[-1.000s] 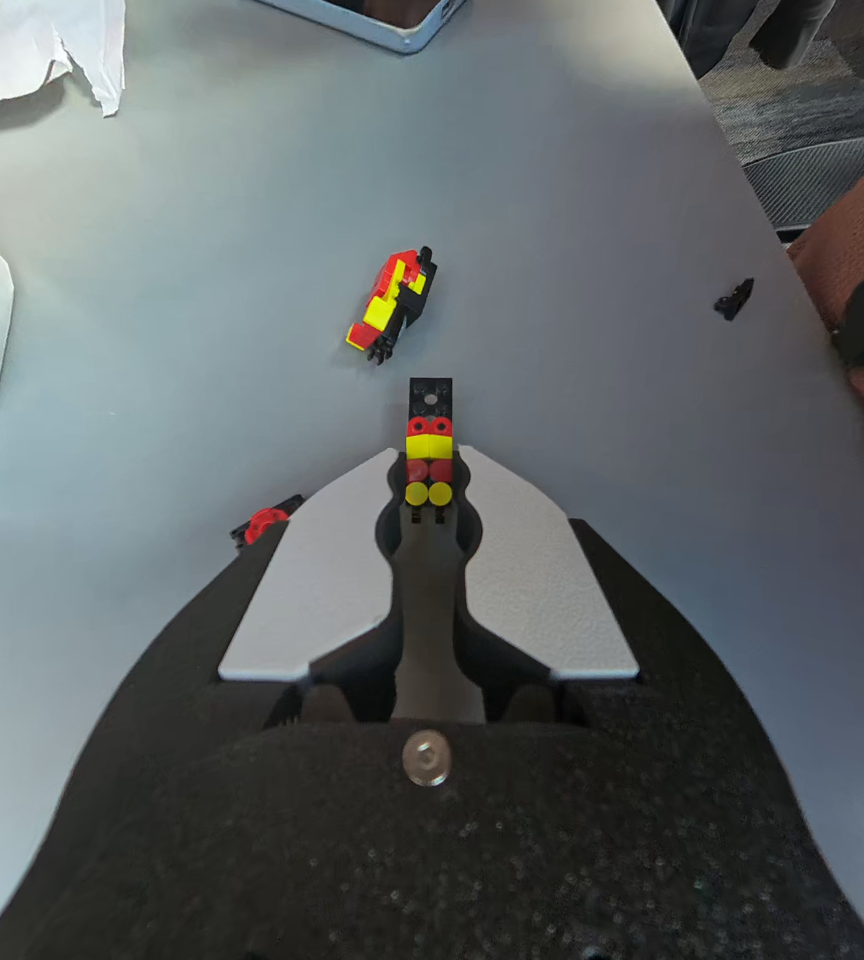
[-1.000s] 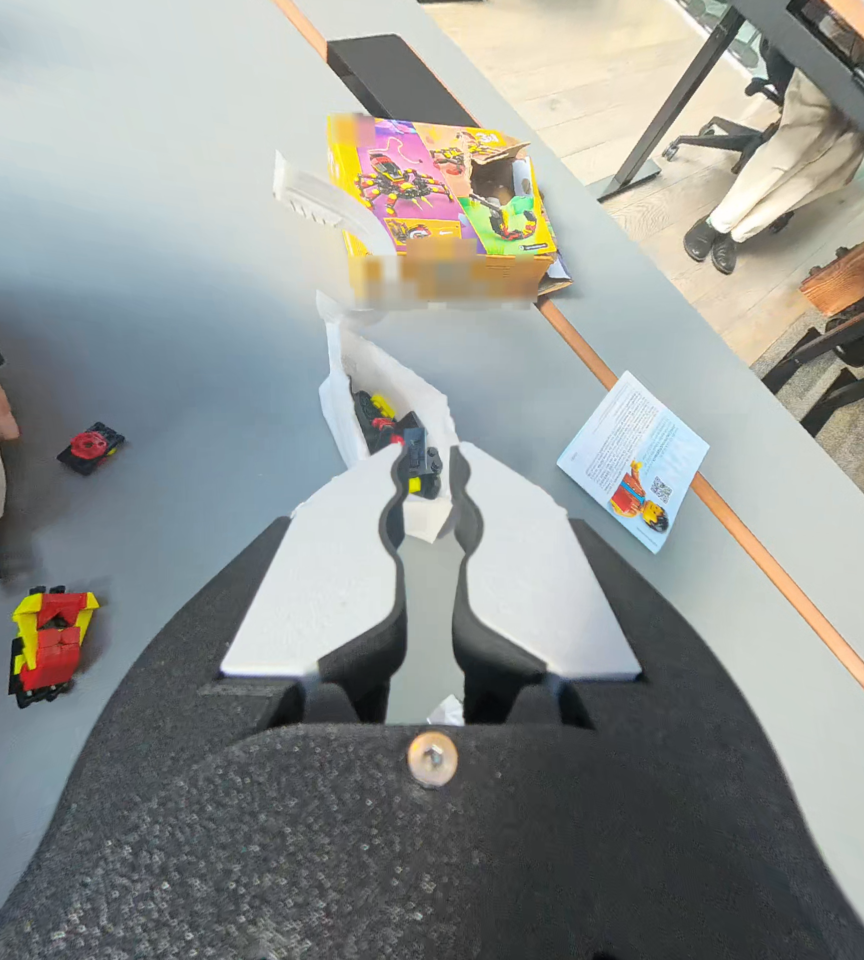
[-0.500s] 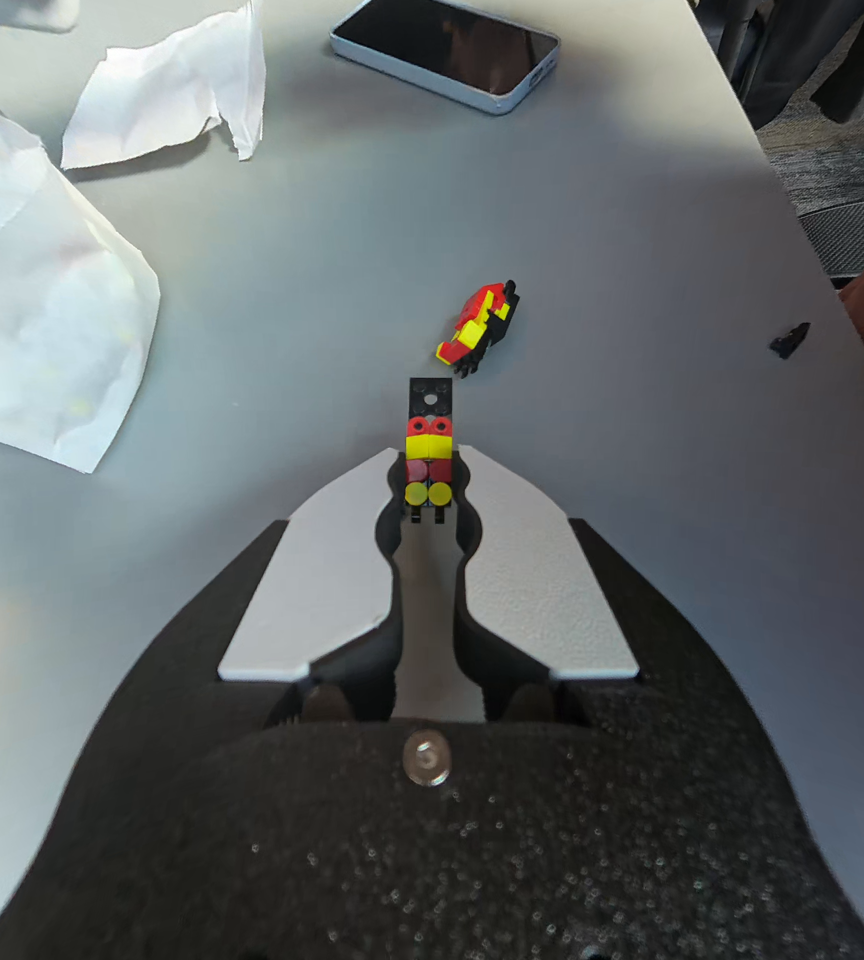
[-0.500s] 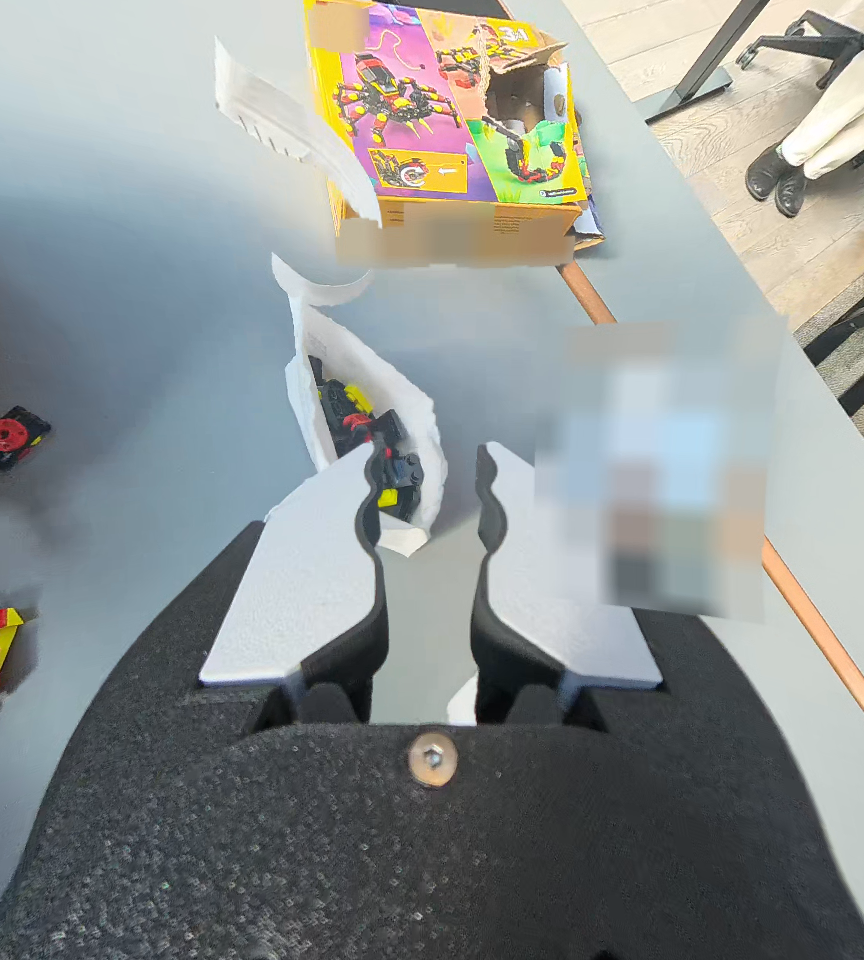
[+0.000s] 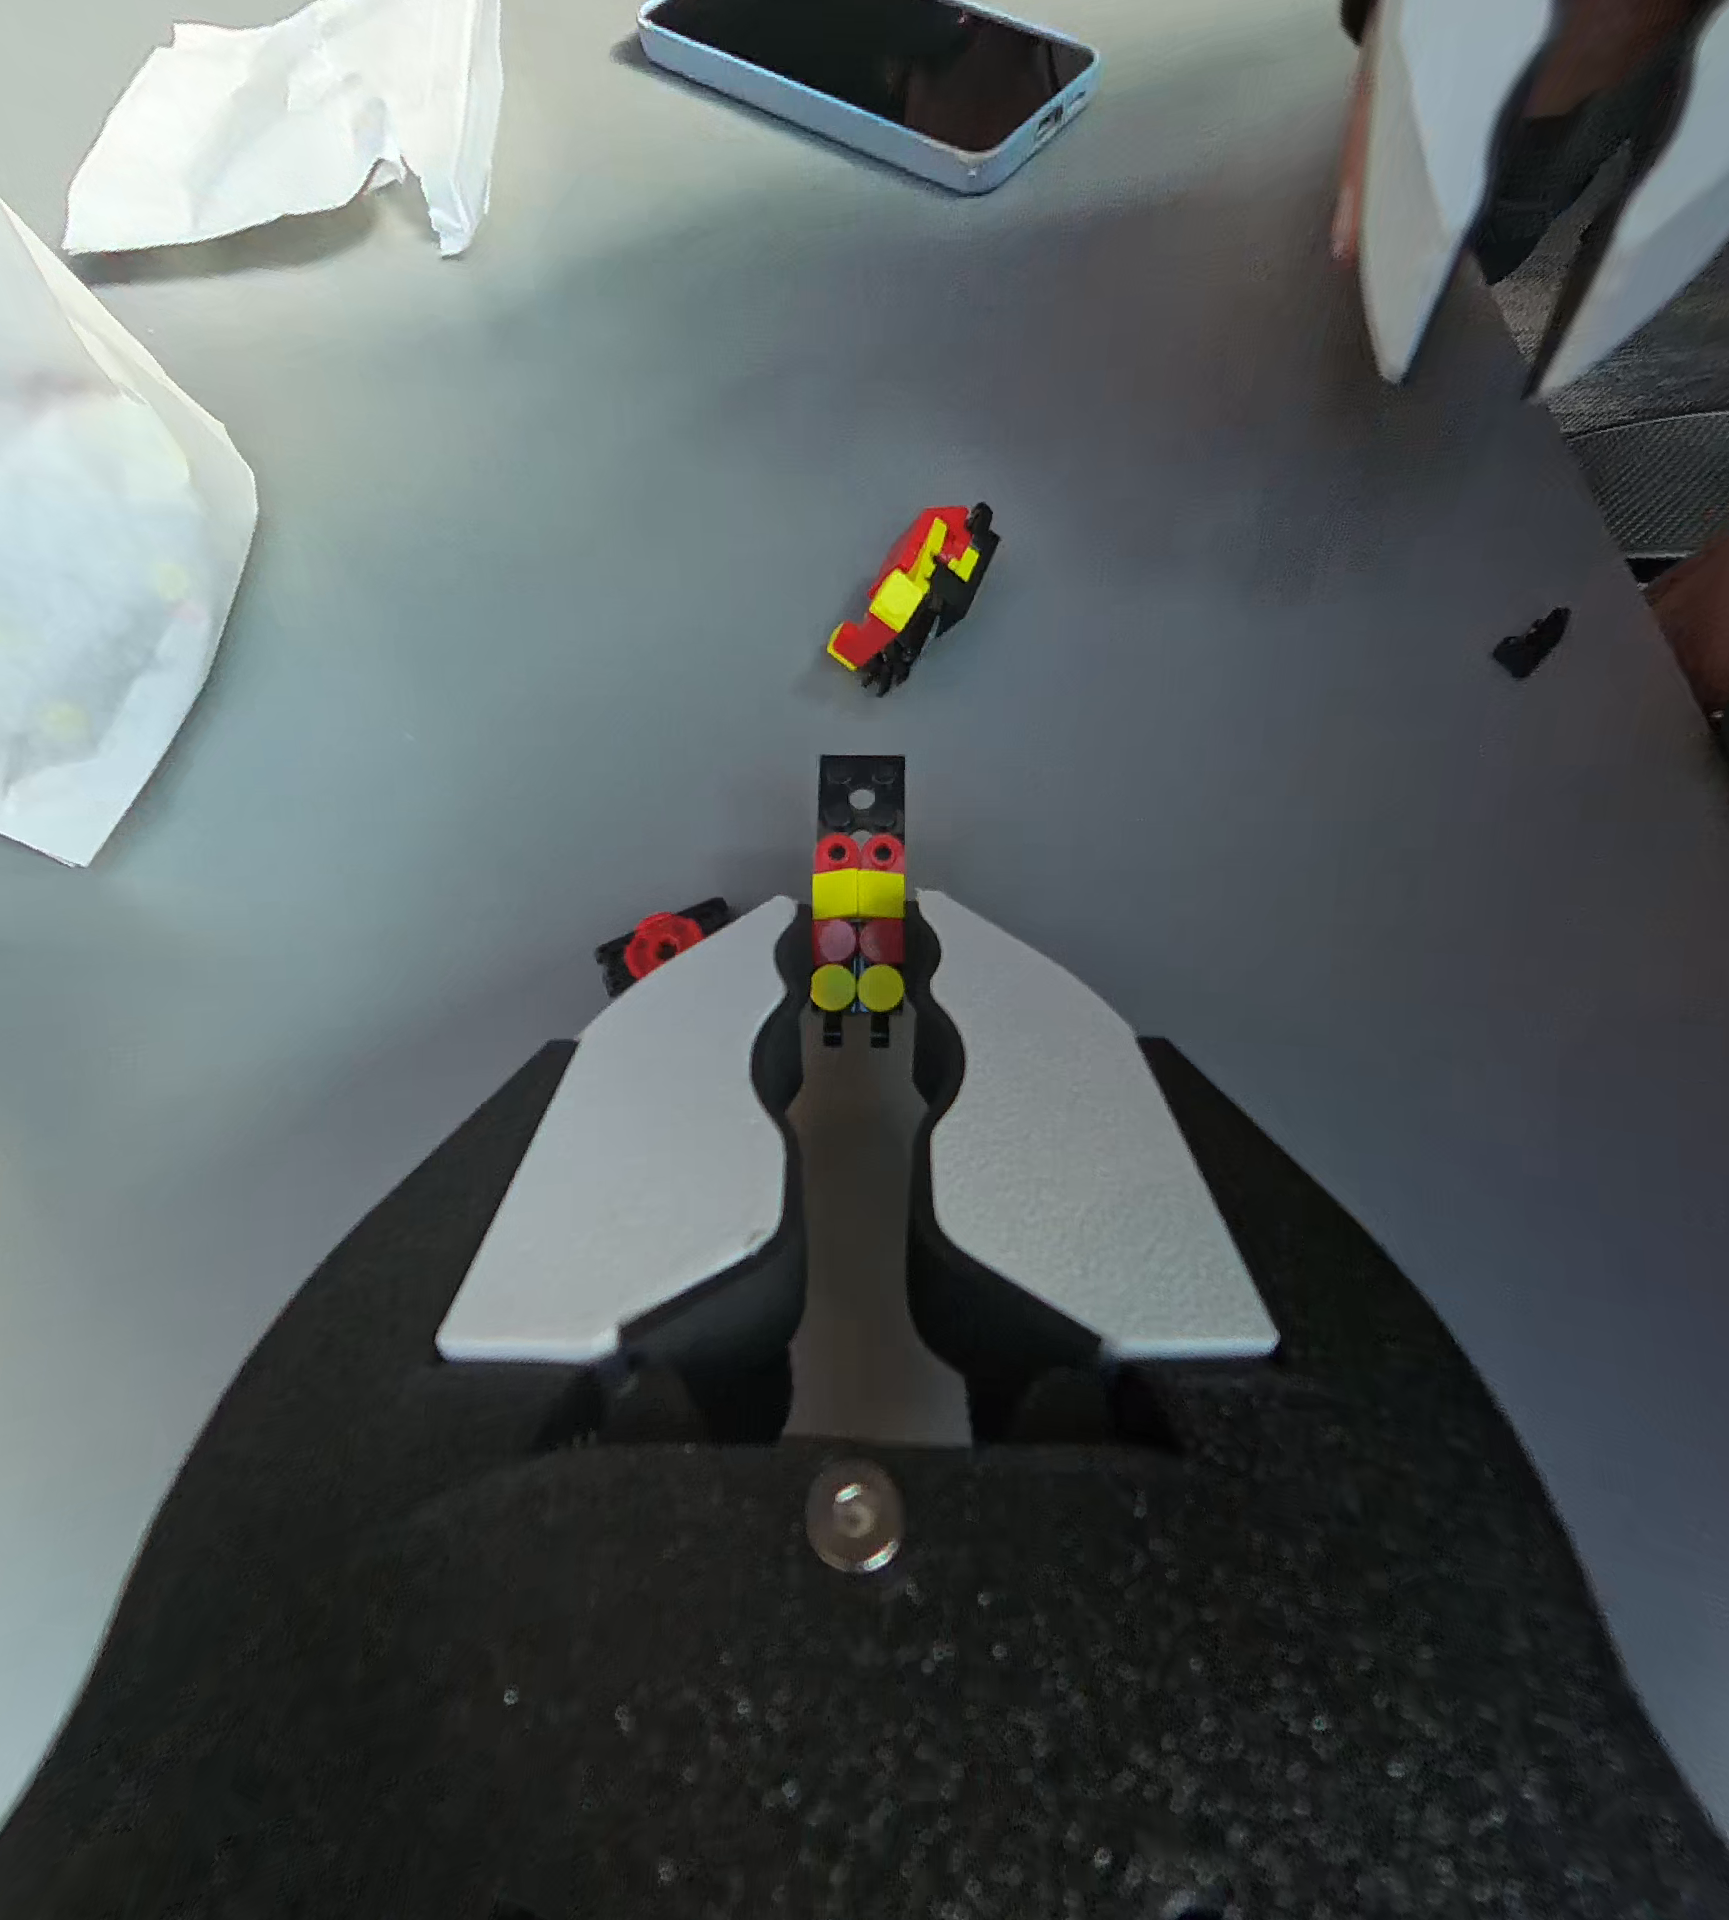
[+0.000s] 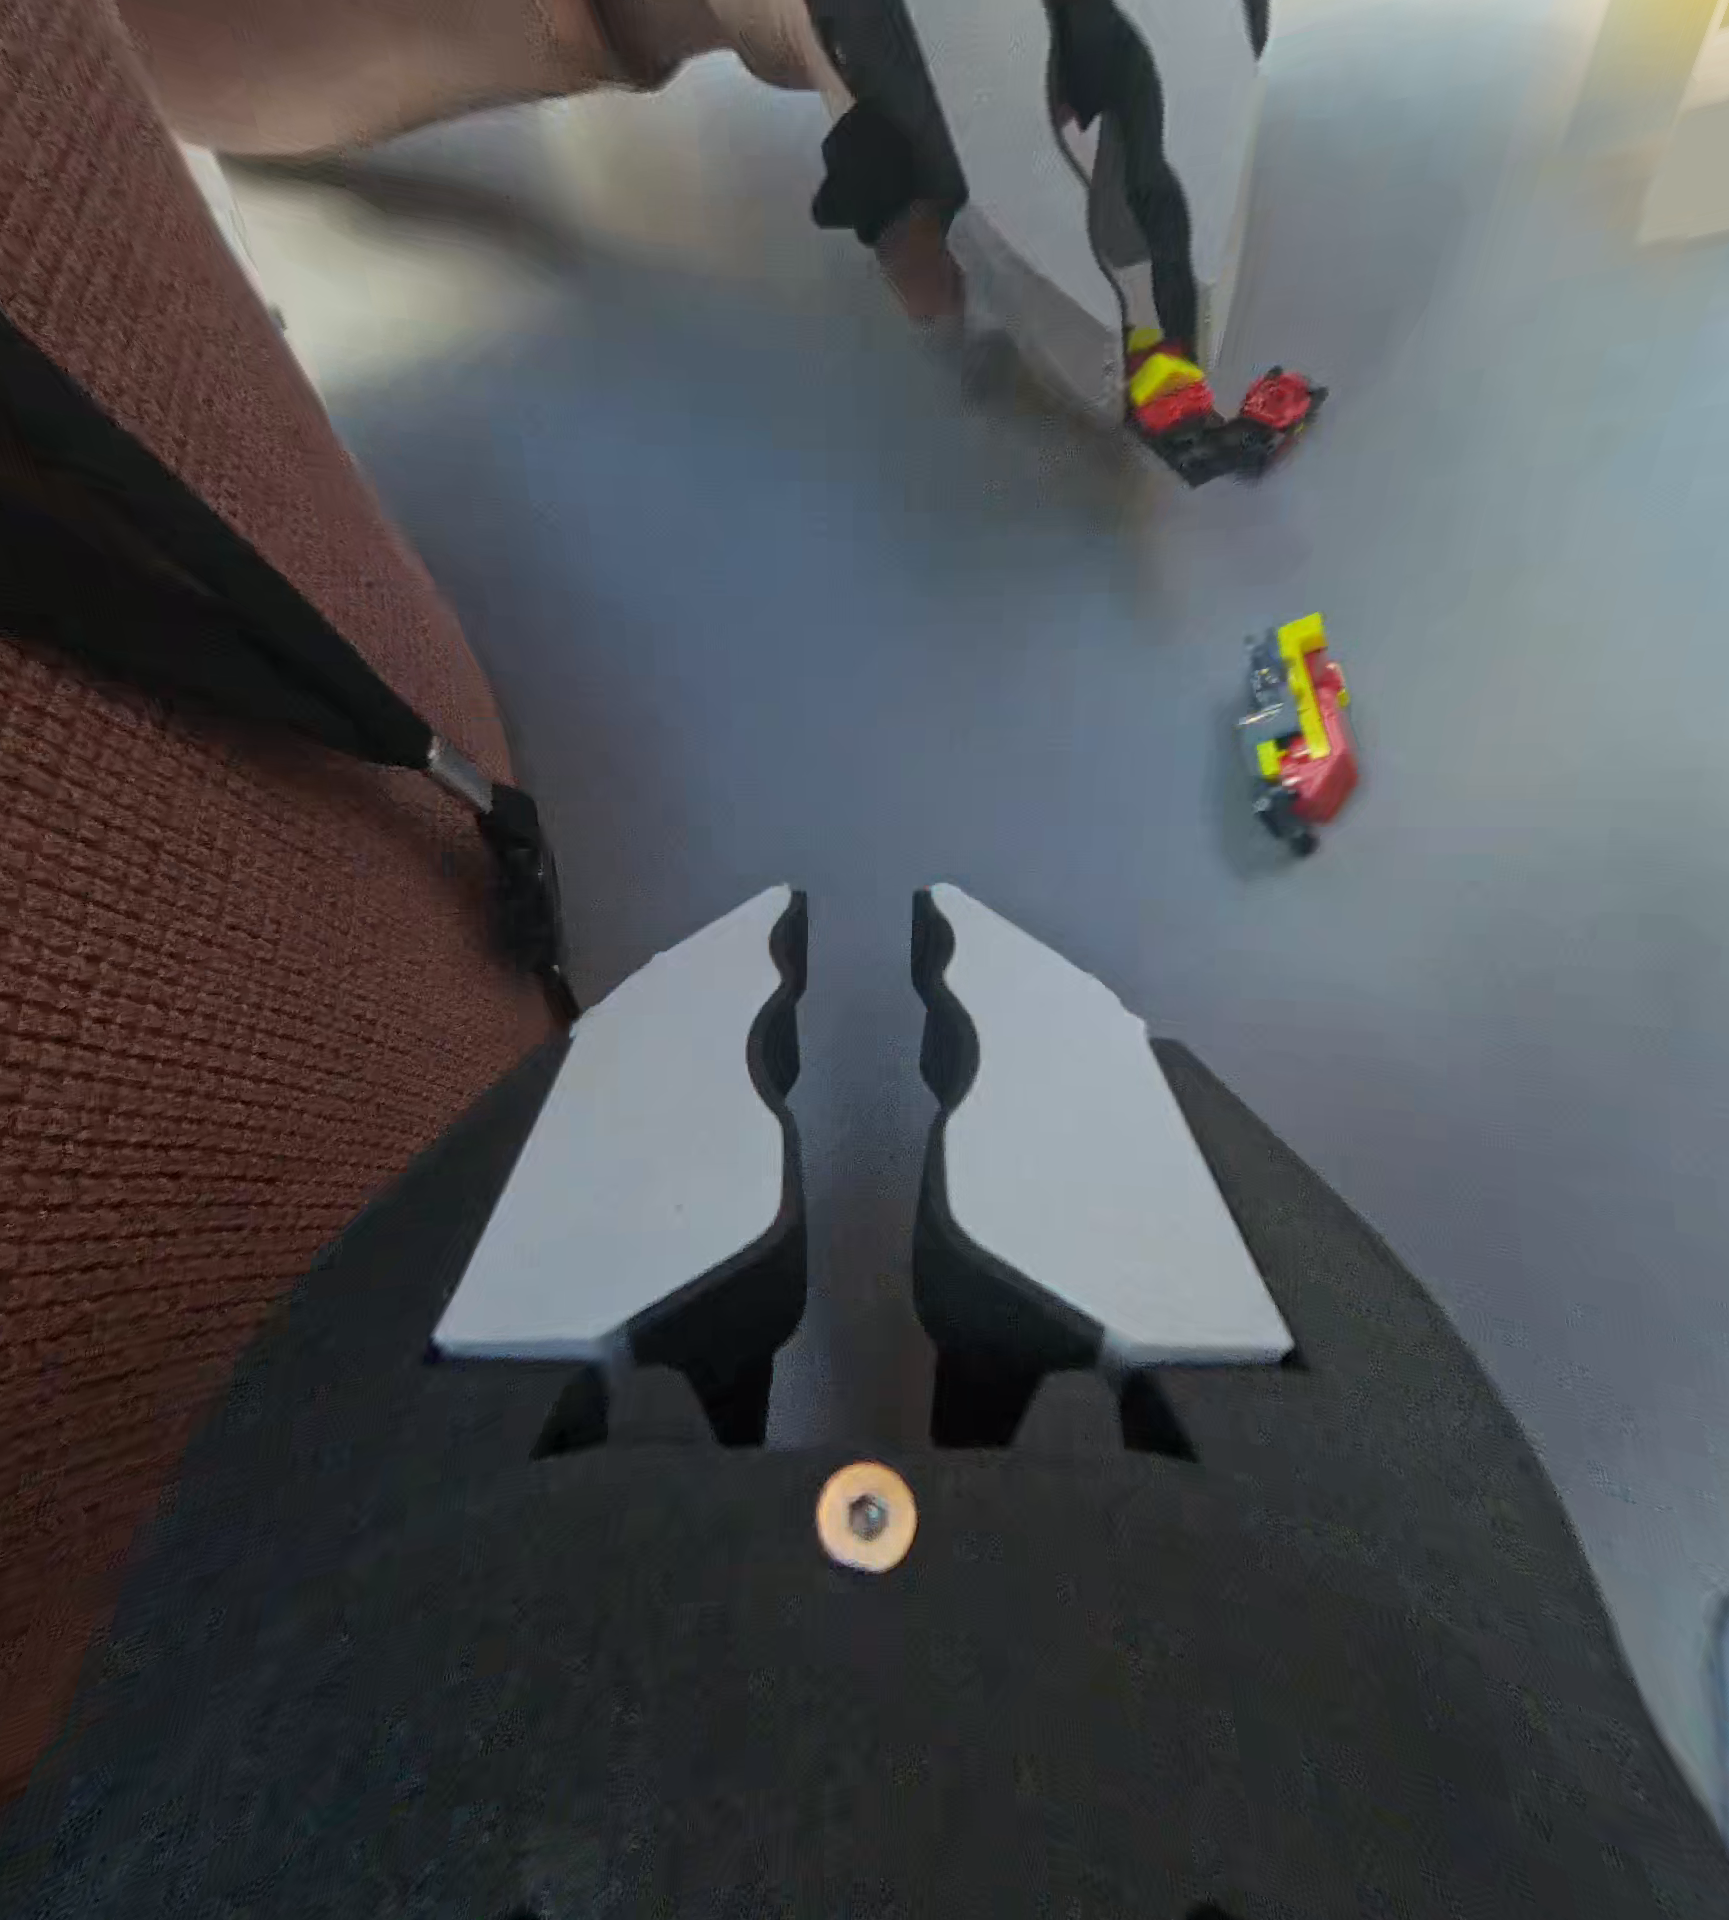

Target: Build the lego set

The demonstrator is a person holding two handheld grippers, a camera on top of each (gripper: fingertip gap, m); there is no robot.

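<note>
My right gripper (image 6: 858,904), jaws apart and empty, has swung from the parts bag toward the black-red-yellow lego strip (image 5: 860,914) clamped in my left gripper (image 5: 858,920), ready for joining.

Soft daylight, wide-angle bending at edges, motion blur in right view.

The table (image 5: 1203,883) is plain grey; the held brick strip (image 5: 860,894) runs black, red, yellow, red, yellow; the loose assembly (image 5: 907,597) mixes red, yellow, black; the phone (image 5: 870,88) has a pale-blue case; the sleeve (image 6: 112,935) is a rust-brown weave.
</note>
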